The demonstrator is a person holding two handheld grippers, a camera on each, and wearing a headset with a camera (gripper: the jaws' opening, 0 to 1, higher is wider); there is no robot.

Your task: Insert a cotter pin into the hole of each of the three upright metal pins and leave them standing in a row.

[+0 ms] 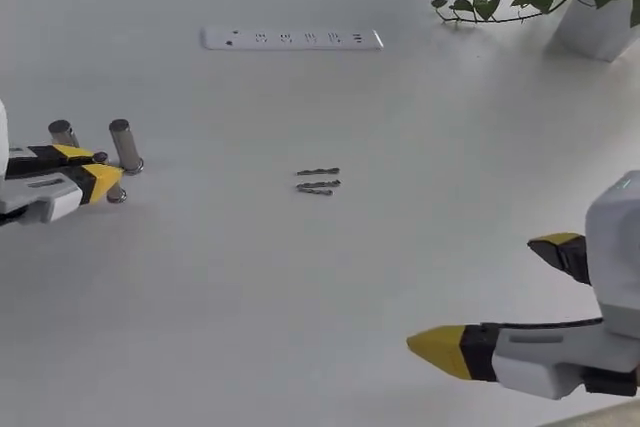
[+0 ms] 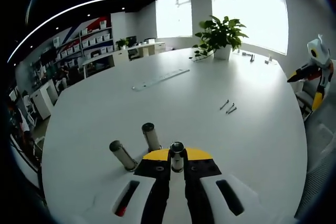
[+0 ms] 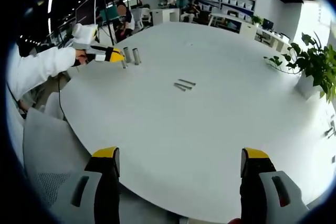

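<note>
My left tongs (image 1: 108,171) clamp one upright metal pin (image 2: 177,152). My right tongs (image 3: 181,157) gape wide above the worktop (image 1: 300,307), well apart from the cotter pins (image 1: 318,180).

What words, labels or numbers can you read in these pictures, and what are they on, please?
No text is readable.
Power strip: socket markings too small to read.
Shelf boxes in the left gripper view: too blurred.
</note>
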